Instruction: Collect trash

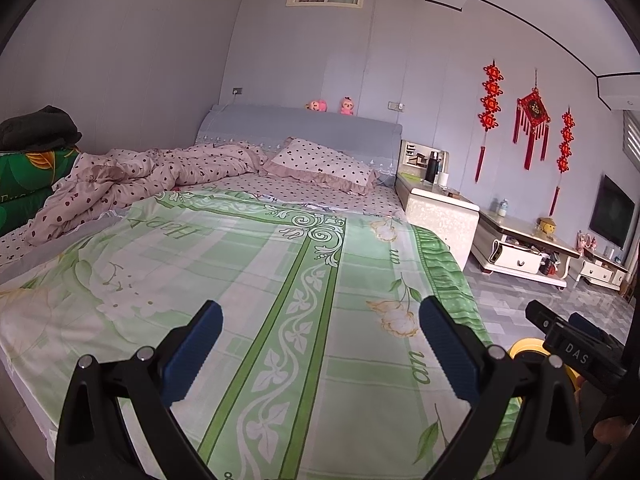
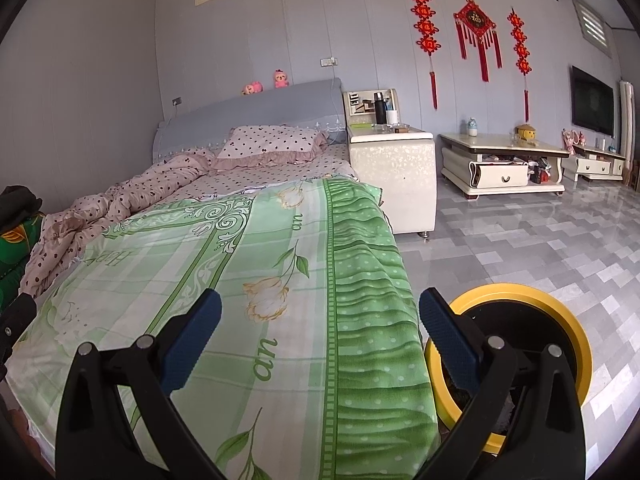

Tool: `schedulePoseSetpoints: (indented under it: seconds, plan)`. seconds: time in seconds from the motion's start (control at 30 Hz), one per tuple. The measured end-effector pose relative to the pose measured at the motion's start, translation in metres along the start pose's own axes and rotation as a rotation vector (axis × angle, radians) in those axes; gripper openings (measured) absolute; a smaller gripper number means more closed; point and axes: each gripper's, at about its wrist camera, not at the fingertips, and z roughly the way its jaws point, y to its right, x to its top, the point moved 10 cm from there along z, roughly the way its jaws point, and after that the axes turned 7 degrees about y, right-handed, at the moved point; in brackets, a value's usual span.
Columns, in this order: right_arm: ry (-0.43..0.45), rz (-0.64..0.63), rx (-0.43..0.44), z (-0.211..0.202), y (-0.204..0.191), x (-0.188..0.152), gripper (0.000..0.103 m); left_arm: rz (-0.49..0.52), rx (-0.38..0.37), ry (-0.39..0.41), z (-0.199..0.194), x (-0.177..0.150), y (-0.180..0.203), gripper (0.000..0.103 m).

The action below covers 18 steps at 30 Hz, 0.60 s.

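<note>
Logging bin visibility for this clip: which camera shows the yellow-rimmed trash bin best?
The right wrist view. There the yellow-rimmed trash bin shows most of its rim and dark inside on the tiled floor beside the bed. The left wrist view catches only a sliver of rim behind the right gripper.

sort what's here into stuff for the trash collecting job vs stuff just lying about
For the job:
- yellow-rimmed bin on the floor beside the bed
- left gripper, open, holding nothing
- right gripper, open, holding nothing

Just lying about:
- green flowered blanket
- polka-dot pillow
- black flask on the nightstand
- pink plush toys
- red knot hangings

No loose trash shows.
</note>
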Motion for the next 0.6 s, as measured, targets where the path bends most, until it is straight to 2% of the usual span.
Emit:
schedulePoseSetpoints:
  seconds: [0.6]
  plan:
    - [-0.012, 0.001, -0.001, 0.0023, 0.0029, -0.0068, 0.095, 0.002, -0.005, 0.001, -0.0005, -0.0019, 0.0027, 0.095]
